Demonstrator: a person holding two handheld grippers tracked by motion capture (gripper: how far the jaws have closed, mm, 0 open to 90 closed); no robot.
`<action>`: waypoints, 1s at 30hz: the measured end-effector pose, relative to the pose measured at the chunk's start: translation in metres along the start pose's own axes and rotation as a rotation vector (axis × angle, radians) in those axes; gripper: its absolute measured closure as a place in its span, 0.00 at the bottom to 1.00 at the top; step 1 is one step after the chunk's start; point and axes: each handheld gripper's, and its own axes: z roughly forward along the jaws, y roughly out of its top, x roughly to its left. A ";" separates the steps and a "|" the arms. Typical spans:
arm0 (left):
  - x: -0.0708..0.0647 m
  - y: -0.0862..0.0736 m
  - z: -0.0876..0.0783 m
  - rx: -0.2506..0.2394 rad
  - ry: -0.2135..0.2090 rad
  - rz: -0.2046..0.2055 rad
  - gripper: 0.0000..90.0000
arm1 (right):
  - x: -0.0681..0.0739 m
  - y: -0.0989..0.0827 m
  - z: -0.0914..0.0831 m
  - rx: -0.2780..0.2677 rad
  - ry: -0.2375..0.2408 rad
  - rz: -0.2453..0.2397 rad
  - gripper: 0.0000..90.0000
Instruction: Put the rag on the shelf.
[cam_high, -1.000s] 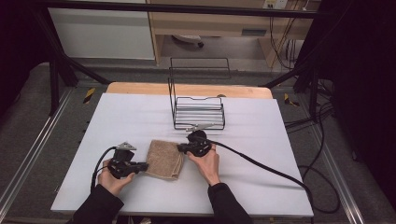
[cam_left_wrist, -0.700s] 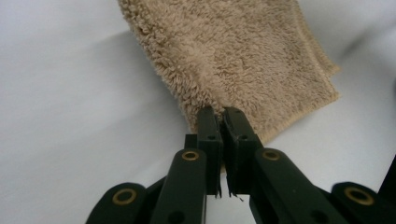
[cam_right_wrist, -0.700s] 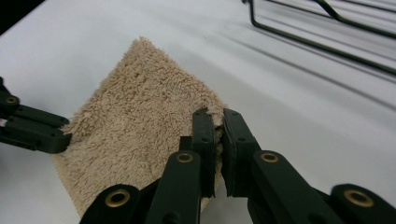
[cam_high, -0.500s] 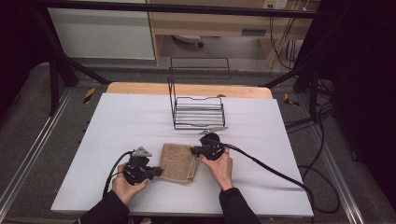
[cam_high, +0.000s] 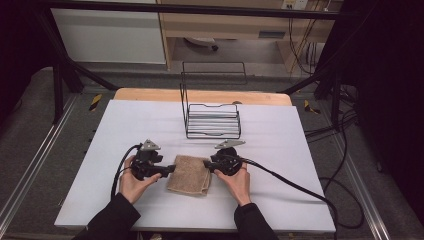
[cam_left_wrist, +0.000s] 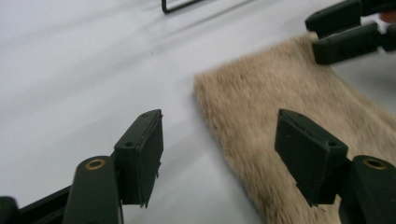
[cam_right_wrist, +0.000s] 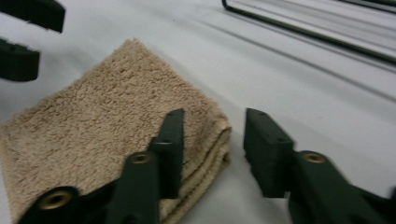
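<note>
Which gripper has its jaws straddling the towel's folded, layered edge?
The right gripper: its jaws stand open astride the stacked fold of the tan towel. The left gripper, also open, sits at the opposite, flat single edge, one jaw over bare table.

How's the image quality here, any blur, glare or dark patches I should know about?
High view: sharp and evenly lit on the white table; the surroundings fall into deep shadow. Left gripper view: the tan towel is smeared by motion blur, its pile unreadable; the nearby fingers are crisper. Right gripper view: the towel's loops read clearly, the wire rack at top is soft, with mild sheen on the table.
</note>
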 end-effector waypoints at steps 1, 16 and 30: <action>0.002 0.003 0.005 -0.003 0.003 -0.002 0.37 | -0.002 0.000 -0.002 -0.004 -0.001 -0.002 0.54; 0.009 0.008 0.041 0.035 -0.028 0.017 0.76 | -0.009 -0.001 0.006 0.010 0.018 0.072 0.62; 0.005 0.007 0.043 0.051 -0.038 0.020 0.89 | -0.007 -0.004 0.012 0.035 0.058 0.081 0.81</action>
